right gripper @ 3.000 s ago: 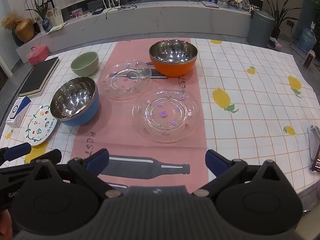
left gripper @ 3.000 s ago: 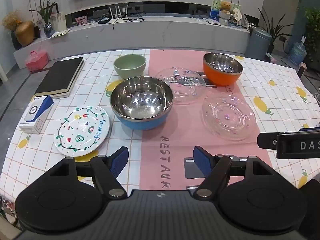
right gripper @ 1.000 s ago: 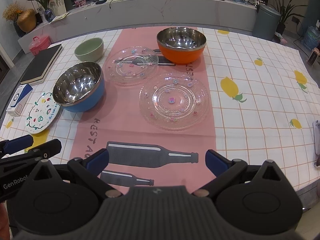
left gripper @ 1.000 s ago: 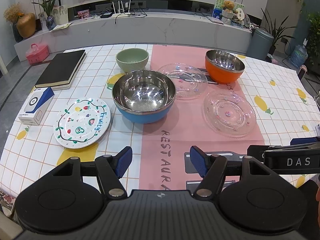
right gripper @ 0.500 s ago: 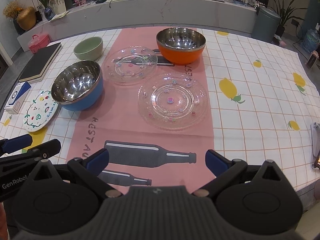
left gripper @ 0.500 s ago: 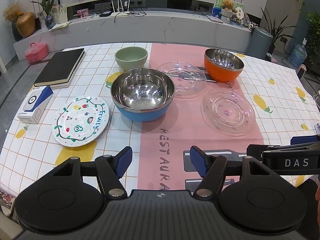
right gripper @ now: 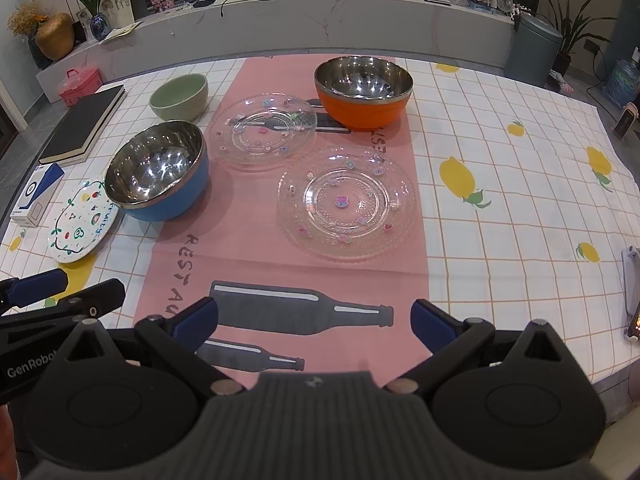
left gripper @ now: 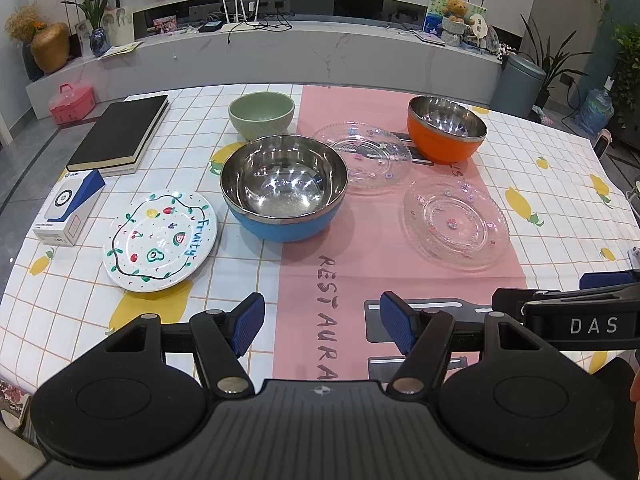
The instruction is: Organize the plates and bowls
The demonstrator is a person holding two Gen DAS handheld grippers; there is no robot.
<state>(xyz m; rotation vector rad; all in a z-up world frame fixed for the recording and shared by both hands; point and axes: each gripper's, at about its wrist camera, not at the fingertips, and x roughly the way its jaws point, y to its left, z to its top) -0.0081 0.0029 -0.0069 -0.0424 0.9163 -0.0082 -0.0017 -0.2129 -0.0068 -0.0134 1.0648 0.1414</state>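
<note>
On the table stand a blue steel-lined bowl (left gripper: 284,188) (right gripper: 160,170), an orange steel-lined bowl (left gripper: 446,128) (right gripper: 363,92) and a small green bowl (left gripper: 262,114) (right gripper: 180,96). Two clear glass plates lie on the pink runner, one near (left gripper: 456,222) (right gripper: 346,200) and one far (left gripper: 364,158) (right gripper: 262,132). A white fruit-painted plate (left gripper: 160,240) (right gripper: 82,220) lies at the left. My left gripper (left gripper: 322,326) and right gripper (right gripper: 316,326) are both open and empty, above the table's near edge, short of all dishes.
A black book (left gripper: 120,134) and a blue-white box (left gripper: 70,206) lie at the table's left. A phone (right gripper: 632,296) lies at the right edge. A low marble shelf (left gripper: 280,46) and a grey bin (left gripper: 518,84) stand beyond the table.
Both views have shifted slightly; the dishes sit a little differently in frame. Both grippers stay open and nothing on the table has moved.
</note>
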